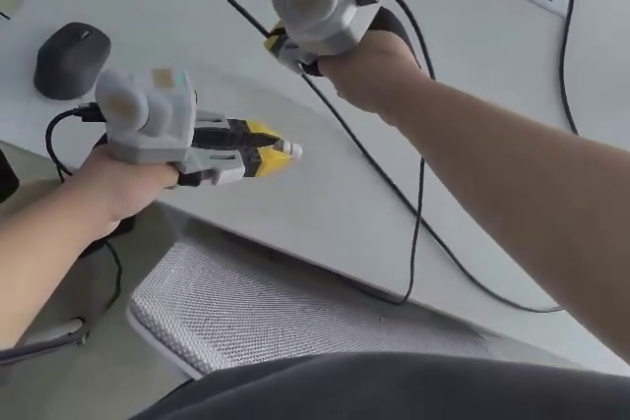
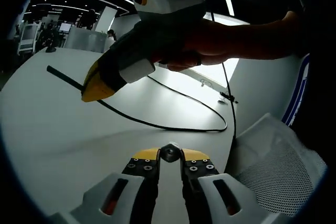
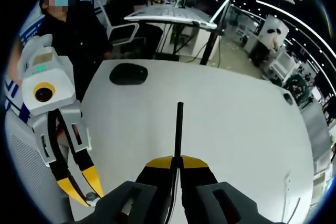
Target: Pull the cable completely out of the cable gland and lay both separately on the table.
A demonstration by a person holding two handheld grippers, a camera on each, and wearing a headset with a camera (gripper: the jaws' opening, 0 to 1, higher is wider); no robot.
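The left claw (image 2: 169, 156) pinches the gland (image 2: 169, 151). The right claw (image 3: 177, 161) grips the cable (image 3: 179, 124) over the desk (image 3: 236, 114).

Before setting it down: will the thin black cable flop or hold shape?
Likely floppy: the thin black cable trails in loose curves across the white table. The short end past the right gripper juts straight, so probably stiff over short lengths.
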